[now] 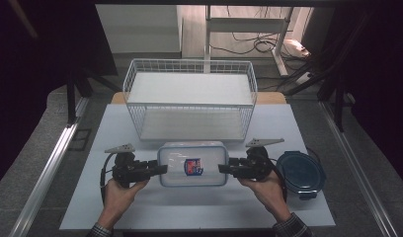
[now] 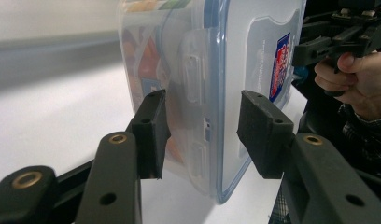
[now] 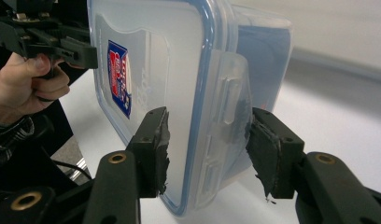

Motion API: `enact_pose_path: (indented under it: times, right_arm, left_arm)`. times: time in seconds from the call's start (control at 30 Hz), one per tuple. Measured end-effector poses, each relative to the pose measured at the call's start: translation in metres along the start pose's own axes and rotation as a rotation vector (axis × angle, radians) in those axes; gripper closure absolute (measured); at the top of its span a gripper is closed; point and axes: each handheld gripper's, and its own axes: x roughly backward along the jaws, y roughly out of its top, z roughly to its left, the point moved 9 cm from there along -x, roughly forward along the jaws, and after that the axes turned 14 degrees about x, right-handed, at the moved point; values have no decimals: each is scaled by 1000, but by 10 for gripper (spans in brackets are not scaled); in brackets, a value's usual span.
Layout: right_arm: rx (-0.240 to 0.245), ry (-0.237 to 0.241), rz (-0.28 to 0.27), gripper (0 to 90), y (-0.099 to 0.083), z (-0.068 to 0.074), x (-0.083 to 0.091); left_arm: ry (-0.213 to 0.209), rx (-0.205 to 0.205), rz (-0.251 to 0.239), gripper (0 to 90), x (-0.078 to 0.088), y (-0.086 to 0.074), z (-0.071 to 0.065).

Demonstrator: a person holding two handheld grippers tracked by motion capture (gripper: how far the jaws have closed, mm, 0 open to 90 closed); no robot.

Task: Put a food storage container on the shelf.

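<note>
Tongs are clamped on both short ends of a clear plastic box (image 1: 192, 164) with a blue-edged lid, which is held between them above the front of the bench (image 1: 91, 207), just before a white wire basket (image 1: 189, 98). The left tongs (image 1: 160, 169) are seen in the left gripper view pinching the box's end across lid and base, one pad (image 2: 153, 130) against the base wall and the other (image 2: 261, 133) on the lid side, with the side latch between them. The right tongs (image 1: 224, 169) are pressed on the opposite end in the same way; in the right gripper view worn pads (image 3: 156, 149) are seen either side of the latch. A red and blue sticker (image 1: 193, 167) is carried on the lid. Through the clear wall, coloured contents are made out inside the box, orange and red among them, but what they are cannot be told. The wire basket is seen bare inside. A round dark container with a blue rim (image 1: 302, 174) is set on the bench just right of the right hand (image 1: 266, 190), well clear of the box. Each gripper is held by a hand (image 1: 119, 192) entering from the near edge.
</note>
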Motion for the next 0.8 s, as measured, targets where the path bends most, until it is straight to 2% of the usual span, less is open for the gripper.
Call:
enact_pose_path:
  times: [0.27,0.47,0.8]
  right_arm:
    - [30,5,-26,493,31,-6,10]
    - [43,3,-48,492,50,-15,15]
    - [55,-9,-100,493,91,-25,25]
  left_arm:
    - [-35,-20,-33,549,10,26,-12]
    - [-36,-23,-42,553,12,45,-17]
    - [-31,-63,-61,553,23,94,-32]
